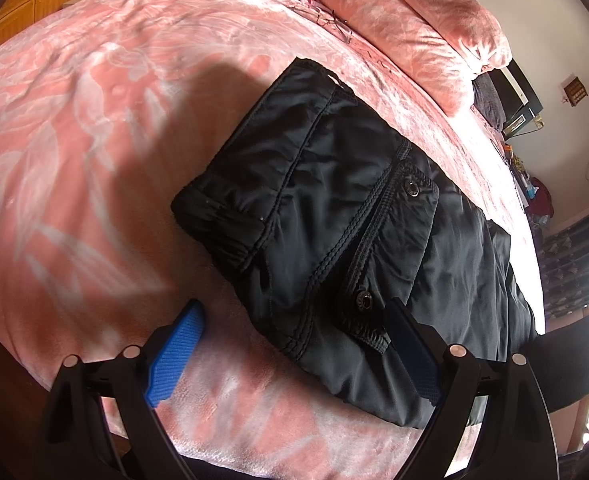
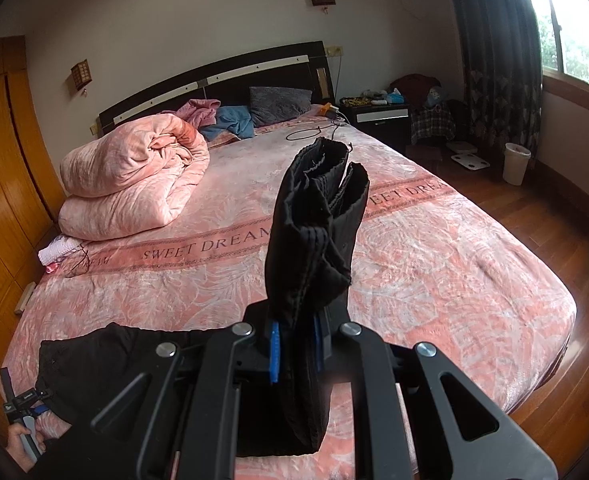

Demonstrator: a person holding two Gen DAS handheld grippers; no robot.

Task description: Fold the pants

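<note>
Black pants [image 1: 334, 208] lie partly folded on the pink bed cover [image 1: 74, 140], a snap pocket facing up. My left gripper [image 1: 294, 344] hovers open over their near corner. Its blue left pad is over the cover and its right pad is over the fabric, neither pressing. In the right wrist view my right gripper [image 2: 296, 344] is shut on the bunched leg ends of the pants [image 2: 318, 216], which stand up above the bed. The rest of the garment [image 2: 94, 360] lies at lower left, beside a hand [image 2: 18, 446] holding the other gripper.
A rolled pink duvet [image 2: 134, 184] lies at the bed's far left, with pillows and clothes [image 2: 230, 118] by the headboard. A cable [image 2: 310, 132] trails on the cover. Glasses [image 1: 334, 24] lie beyond the pants. A wardrobe stands left; a nightstand [image 2: 378, 116] and a bin [image 2: 516, 162] stand right.
</note>
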